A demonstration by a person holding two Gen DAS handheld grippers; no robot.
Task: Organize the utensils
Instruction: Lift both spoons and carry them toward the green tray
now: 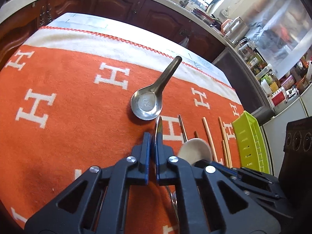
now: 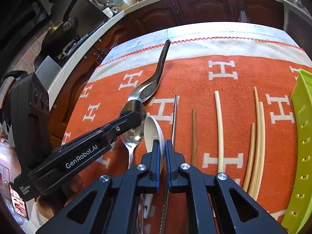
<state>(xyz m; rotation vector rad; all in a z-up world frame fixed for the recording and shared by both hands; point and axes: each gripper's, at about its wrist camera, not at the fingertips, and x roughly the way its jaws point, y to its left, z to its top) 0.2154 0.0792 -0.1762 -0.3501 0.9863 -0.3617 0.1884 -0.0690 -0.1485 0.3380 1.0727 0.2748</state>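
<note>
- Your left gripper [image 1: 154, 142] is clamped on the edge of the shiny steel tablespoon [image 2: 134, 109], bowl standing on edge between the pads in the lower centre of the left view; its handle runs back under the gripper.
- Your right gripper [image 2: 161, 146] is closed down on the rim of the white ceramic soup spoon [image 2: 153, 128], lower centre of the right view; the thin steel chopstick [image 2: 175, 113] lies just right of those jaws, so I can't rule out that it's pinched too.
- Risk: both grips are thin edge pinches on slick, curved surfaces. Lift fast or tilt and a spoon could swivel or slip out.
- Risk: the two spoons sit side by side, touching or nearly; raising one may drag the other.
- Risk: the tablespoon tip meets the dark metal soup spoon [image 1: 148, 103] at mid frame, so it could get nudged.
- Dark wooden chopstick [image 2: 193, 136] and four pale wooden chopsticks [image 2: 218, 128] lie in a row to the right on the orange blanket with white H letters [image 2: 195, 74].
- Lime green slotted plastic basket [image 2: 304, 136] at the right edge, nothing visible inside.
</note>
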